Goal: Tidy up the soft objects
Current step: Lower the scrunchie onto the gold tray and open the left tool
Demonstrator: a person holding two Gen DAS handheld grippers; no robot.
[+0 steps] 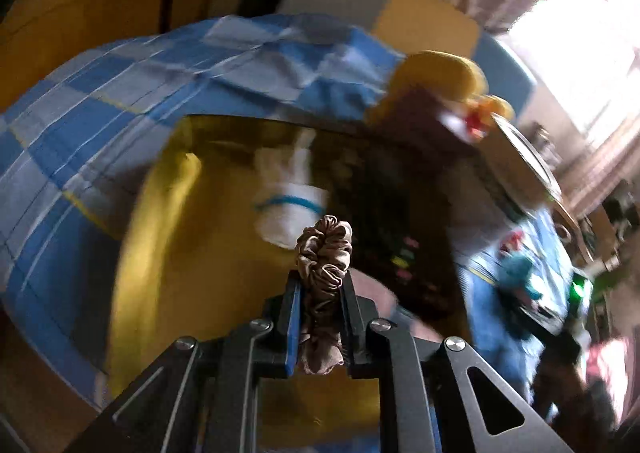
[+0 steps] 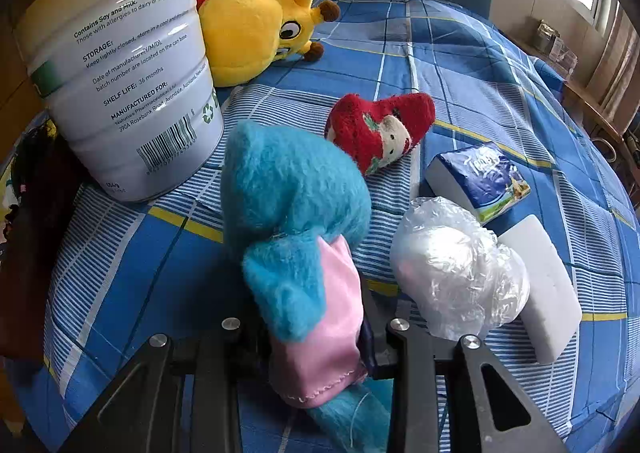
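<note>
two views are given, one from each wrist. in the left wrist view, a beige satin scrunchie (image 1: 323, 253) is pinched between the nearly closed jaws of the left gripper (image 1: 320, 285), its gathered loop standing out past the fingertips. below it a yellow container (image 1: 192, 253) is blurred, with a white sock with a blue stripe (image 1: 289, 199) lying inside; the scrunchie is judged to be carried toward that container, as the sorting place for soft things. a blue checked cloth (image 1: 120, 93) is seen behind it.

in the right wrist view, a fluffy turquoise plush piece with a pink satin lining (image 2: 296, 213) is clamped by the right gripper (image 2: 320, 333), the jaws pressed on its pink end so that the fluffy bulk stands up clear of the cloth. on the cloth are left a red fuzzy sock (image 2: 380, 129), a yellow giraffe plush (image 2: 256, 33), a white tin can (image 2: 120, 73), a crumpled clear plastic bag (image 2: 456, 273), a blue tissue pack (image 2: 478, 181) and a white sponge block (image 2: 548, 293).
</note>
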